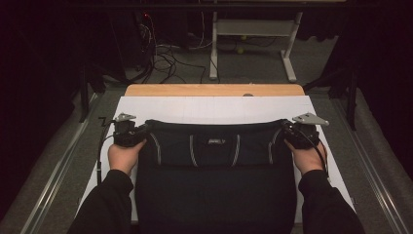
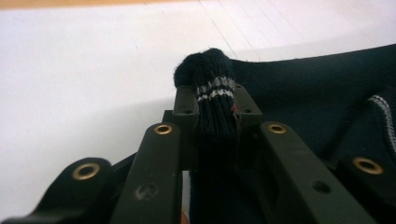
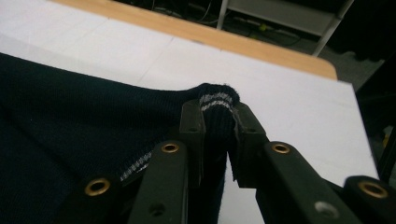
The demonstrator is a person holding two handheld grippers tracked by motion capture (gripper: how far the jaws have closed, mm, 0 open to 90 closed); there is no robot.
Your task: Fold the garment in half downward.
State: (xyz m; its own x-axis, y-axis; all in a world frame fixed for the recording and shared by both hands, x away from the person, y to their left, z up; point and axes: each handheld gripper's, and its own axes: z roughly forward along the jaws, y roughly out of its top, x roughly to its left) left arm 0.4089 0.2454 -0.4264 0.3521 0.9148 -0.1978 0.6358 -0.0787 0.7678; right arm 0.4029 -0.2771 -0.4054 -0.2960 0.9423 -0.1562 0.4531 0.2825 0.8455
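Both corners of the dark sweater [image 1: 214, 170] pinched, one per hand-held gripper, left [image 1: 141, 130] and right [image 1: 287, 127], stretched over the table [image 1: 214, 108]; folding not yet done.

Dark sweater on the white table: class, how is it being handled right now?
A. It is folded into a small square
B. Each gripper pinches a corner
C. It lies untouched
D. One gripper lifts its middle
B: the left gripper and right gripper each clamp a striped corner of the dark sweater.
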